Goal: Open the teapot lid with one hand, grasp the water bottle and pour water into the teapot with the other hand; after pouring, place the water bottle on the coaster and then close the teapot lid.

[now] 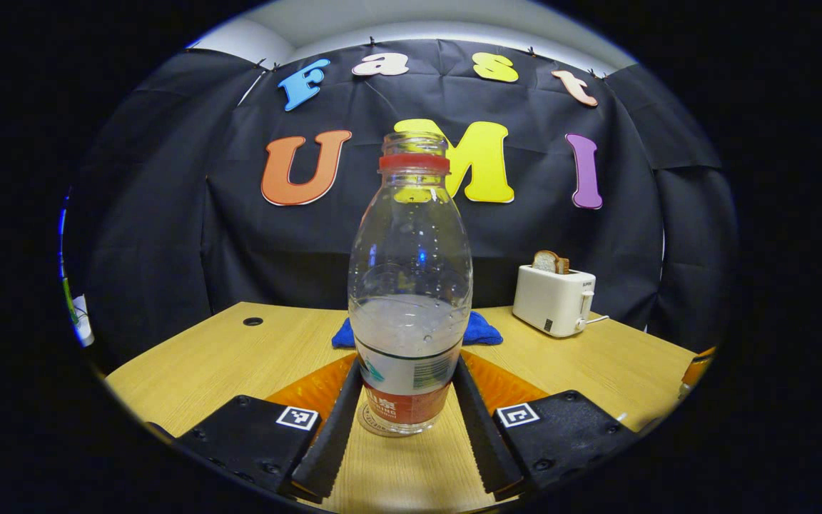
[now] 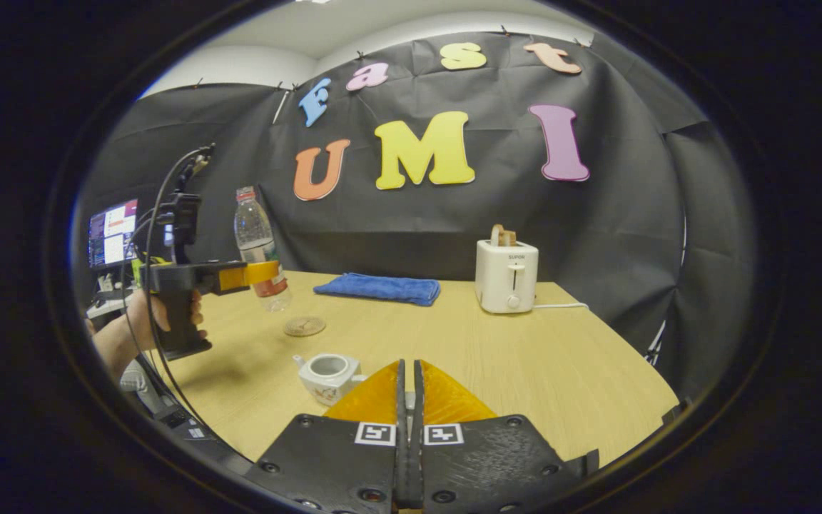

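Left gripper (image 1: 405, 421) clamped on the water bottle (image 1: 409, 285), both fingers pressed against its lower body at the label; bottle upright, cap off, red ring at the neck, roughly half full. Label is white over red, print too small to read. In the right gripper view the same bottle (image 2: 260, 250) hangs above the table (image 2: 525, 357) at 10 o'clock, clear of the surface, carried by the left gripper (image 2: 254, 275) with a hand (image 2: 143, 321) on its grip. Round coaster (image 2: 304, 326) lies on the table just below the bottle. Teapot (image 2: 329, 375) sits at 7 o'clock, lid off, mouth open. Right gripper (image 2: 408, 389) fingers together; a small pale piece shows between them, cannot tell what. Blue cloth (image 2: 379, 288) at 12 o'clock, white toaster (image 2: 506, 275) at 1 o'clock with bread in the slot; its brand mark is illegible
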Demonstrator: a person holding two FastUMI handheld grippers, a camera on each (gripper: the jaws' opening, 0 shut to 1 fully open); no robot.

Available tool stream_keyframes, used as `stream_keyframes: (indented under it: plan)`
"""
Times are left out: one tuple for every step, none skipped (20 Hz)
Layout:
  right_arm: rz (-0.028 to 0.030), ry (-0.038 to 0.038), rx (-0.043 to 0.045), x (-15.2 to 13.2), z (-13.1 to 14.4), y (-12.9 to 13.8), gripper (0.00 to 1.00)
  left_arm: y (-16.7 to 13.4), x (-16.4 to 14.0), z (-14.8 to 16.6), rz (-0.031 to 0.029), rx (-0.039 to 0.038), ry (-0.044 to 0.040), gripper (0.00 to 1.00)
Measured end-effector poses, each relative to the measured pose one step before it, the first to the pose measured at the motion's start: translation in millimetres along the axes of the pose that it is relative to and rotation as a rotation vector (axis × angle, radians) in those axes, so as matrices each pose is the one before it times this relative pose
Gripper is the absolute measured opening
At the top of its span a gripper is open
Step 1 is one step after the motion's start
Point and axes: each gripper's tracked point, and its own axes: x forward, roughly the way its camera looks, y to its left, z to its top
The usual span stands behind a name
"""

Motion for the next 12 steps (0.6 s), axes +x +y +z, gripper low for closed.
stream_keyframes:
  plan:
    - [-0.00196, 0.0074, 0.00142, 1.4, -2.91, -1.3, 0.0, 2.76, 10.93, -5.1, 0.00312, 0.01154, 0.01395, 0.76]
    - [-0.00402, 0.0042, 0.00046, -0.01, -1.53, -2.12, 0.0, 1.09, 8.06, -7.08, 0.00151, 0.00502, 0.01642, 0.76]
    - [-0.00662, 0.00159, 0.00111, -0.71, -0.59, -3.25, 0.0, -0.79, 7.31, -6.46, -0.01123, -0.00539, 0.01642, 0.76]
    - [-0.00759, 0.00167, 0.00201, 0.91, -1.22, -3.17, 0.0, 0.51, 4.85, -6.01, -0.00232, -0.00483, 0.01856, 0.76]
    - [-0.00707, 0.00283, 0.00379, 0.83, -0.93, -4.25, 0.0, 3.63, 5.46, -8.2, 0.0154, 0.00396, 0.02345, 0.76]
    - [-0.00669, 0.00433, 0.00373, 0.39, -0.7, -3.13, 0.0, 3.64, 4.54, -5.47, 0.00611, -0.00055, 0.01035, 0.77]
    - [-0.00412, 0.00474, 0.00234, 0.88, -2.35, -1.41, 0.0, -0.6, 3.8, -1.29, 0.00059, -0.00779, 0.00728, 0.77]
    - [-0.00352, 0.00301, 0.00248, 1.2, -0.43, -1.46, 0.0, -0.12, 2.4, -2.47, -0.0042, -0.00991, 0.00529, 0.77]
    - [-0.00022, 0.00261, 0.00244, 1.51, -0.38, -0.86, 0.0, -1.35, 2.26, -2.45, -0.00485, -0.00998, 0.00468, 0.77]
    - [0.00106, 0.00151, 0.00064, 1.0, -0.51, 0.66, 0.0, -1.18, 1.67, -1.85, -0.00578, -0.00742, 0.00282, 0.78]
    - [0.00176, 0.00283, -0.00109, 0.57, -1.97, 1.3, 0.0, -0.28, 1.96, -2.4, -0.00048, -0.00095, 0.00721, 0.78]
    - [0.00232, 0.003, -0.00257, 0.98, -0.34, 1.08, 0.0, 2.37, 1.22, -3.73, 0.00736, 0.00396, 0.01076, 0.78]
